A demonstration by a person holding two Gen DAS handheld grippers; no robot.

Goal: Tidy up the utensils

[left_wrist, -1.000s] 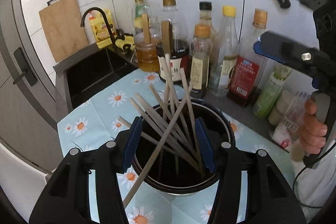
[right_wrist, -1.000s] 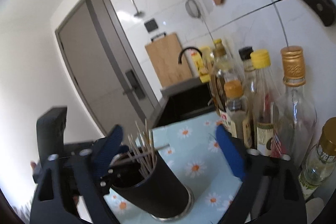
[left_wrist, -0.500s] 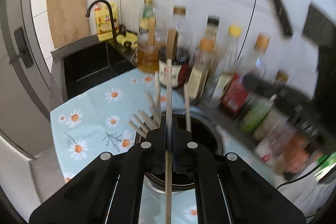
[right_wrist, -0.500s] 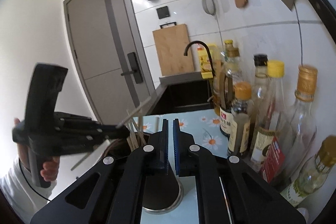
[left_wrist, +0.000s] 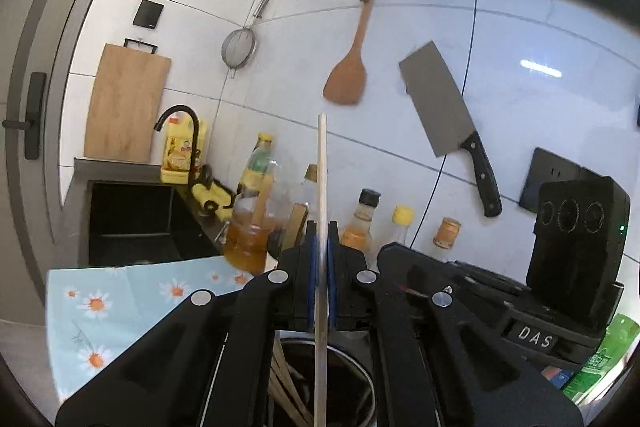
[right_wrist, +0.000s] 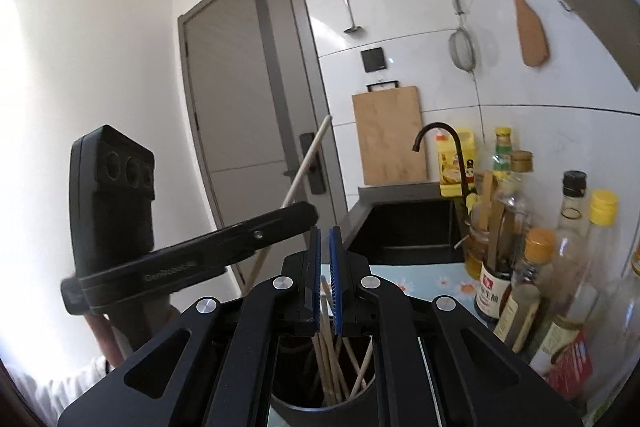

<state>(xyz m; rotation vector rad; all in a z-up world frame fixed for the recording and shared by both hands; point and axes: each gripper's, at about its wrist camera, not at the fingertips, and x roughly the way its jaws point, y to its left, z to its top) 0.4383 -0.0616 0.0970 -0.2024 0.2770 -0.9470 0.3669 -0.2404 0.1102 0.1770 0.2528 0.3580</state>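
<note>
My left gripper [left_wrist: 320,227] is shut on one pale wooden chopstick [left_wrist: 322,167], which stands upright between the blue pads. Its lower end runs down over the black utensil cup [left_wrist: 362,379], where several more chopsticks lean. In the right wrist view the same chopstick [right_wrist: 308,159] slants up from the left gripper [right_wrist: 310,213], held by a hand at the left. My right gripper [right_wrist: 325,231] is shut above the cup [right_wrist: 304,403]. Chopstick tips [right_wrist: 332,367] show through the thin slit between its pads; I cannot tell if one is pinched.
Sauce and oil bottles [right_wrist: 536,267] line the tiled wall on the right. Beyond them are a black sink [left_wrist: 132,219] with its tap and a leaning cutting board [left_wrist: 124,103]. A cleaver [left_wrist: 444,107], wooden spatula [left_wrist: 348,79] and strainer hang on the wall. A daisy-print cloth [left_wrist: 112,299] covers the counter.
Both grippers have gone from open to shut. The left one has closed on a single chopstick and raised it upright out of the bundle. Both views have tilted upward.
</note>
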